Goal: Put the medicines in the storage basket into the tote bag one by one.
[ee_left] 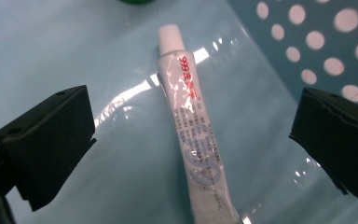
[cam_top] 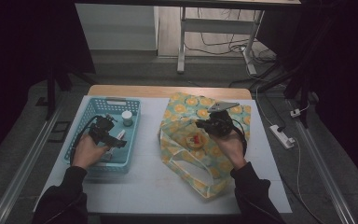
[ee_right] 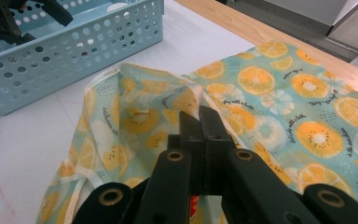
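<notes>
Pale blue perforated plastic basket (cam_top: 86, 116) on the table holds the left gripper (cam_top: 114, 140), with a small white-capped jar (cam_top: 127, 117) beyond it; the right gripper (cam_top: 204, 124) sits over the orange-slice patterned fabric bag (cam_top: 186, 105).

In the left gripper view, a white ointment tube with red print (ee_left: 193, 130) lies lengthwise between the jaws, which stand wide apart, clear of it.

In the right gripper view, the jaws are clenched on the bag's rim (ee_right: 193, 95).

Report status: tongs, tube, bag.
Left tongs open, straddling the ointment tube on the basket floor, not touching. Right tongs shut on the citrus-print bag rim, holding the mouth open. Nothing blocking.
</notes>
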{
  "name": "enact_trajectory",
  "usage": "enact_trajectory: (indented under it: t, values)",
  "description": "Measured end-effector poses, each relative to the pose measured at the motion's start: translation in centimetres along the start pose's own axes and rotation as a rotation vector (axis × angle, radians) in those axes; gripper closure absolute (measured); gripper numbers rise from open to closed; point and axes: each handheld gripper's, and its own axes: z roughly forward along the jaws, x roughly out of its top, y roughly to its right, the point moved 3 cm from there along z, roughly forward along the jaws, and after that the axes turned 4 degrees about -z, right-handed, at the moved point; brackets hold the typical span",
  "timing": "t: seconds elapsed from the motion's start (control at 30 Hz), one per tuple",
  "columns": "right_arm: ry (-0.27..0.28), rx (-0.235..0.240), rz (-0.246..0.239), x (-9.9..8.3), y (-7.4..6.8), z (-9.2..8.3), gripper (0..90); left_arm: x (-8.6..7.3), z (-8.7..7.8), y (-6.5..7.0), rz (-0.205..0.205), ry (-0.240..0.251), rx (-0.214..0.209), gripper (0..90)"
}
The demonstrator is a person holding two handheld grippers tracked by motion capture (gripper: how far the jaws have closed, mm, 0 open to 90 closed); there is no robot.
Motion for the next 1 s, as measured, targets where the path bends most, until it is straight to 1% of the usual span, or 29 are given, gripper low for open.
enact_trajectory:
  t: [0.1, 0.2, 0.23, 0.3, 0.33, 0.4, 0.53, 0.63, 0.7, 0.8, 0.9, 1.0]
  values:
    - [-0.002, -0.001, -0.001, -0.01, -0.01, 0.0, 90.0, -0.05, 0.41, 0.05, 0.002, -0.04, 0.016, 0.1]
    - [-0.002, 0.0, -0.001, -0.01, -0.01, 0.01, 90.0, -0.08, 0.79, 0.27, 0.016, -0.081, 0.054, 5.7]
    - [-0.002, 0.0, -0.002, -0.02, -0.01, 0.02, 90.0, -0.1, 0.87, 0.34, 0.022, -0.092, 0.061, 8.6]
    - [-0.004, 0.0, -0.003, -0.04, -0.01, 0.04, 90.0, -0.11, 0.99, 0.48, 0.023, -0.104, 0.076, 17.1]
    - [-0.004, 0.0, -0.003, -0.04, -0.01, 0.05, 90.0, -0.12, 1.0, 0.48, 0.023, -0.107, 0.073, 21.0]
    - [-0.005, 0.0, -0.003, -0.05, 0.0, 0.06, 90.0, -0.13, 0.9, 0.44, 0.017, -0.104, 0.035, 29.5]
    - [-0.006, 0.0, -0.003, -0.05, -0.03, 0.12, 90.0, -0.11, 0.7, 0.25, -0.008, -0.09, 0.032, 44.8]
    - [-0.007, 0.0, -0.004, -0.05, -0.06, 0.13, 90.0, -0.12, 0.62, 0.14, -0.021, -0.087, 0.029, 51.8]
    - [-0.007, 0.0, -0.004, -0.05, -0.05, 0.13, 90.0, -0.11, 0.56, 0.1, -0.029, -0.084, 0.015, 59.3]
    - [-0.007, 0.0, -0.004, -0.05, -0.05, 0.13, 90.0, -0.1, 0.51, 0.0, -0.056, -0.085, 0.0, 65.4]
    - [-0.007, 0.0, -0.005, -0.04, -0.06, 0.13, 90.0, -0.12, 0.49, -0.08, -0.069, -0.086, -0.013, 69.6]
    - [-0.006, 0.0, -0.004, -0.04, -0.06, 0.13, 90.0, -0.09, 0.45, -0.13, -0.085, -0.088, -0.019, 71.0]
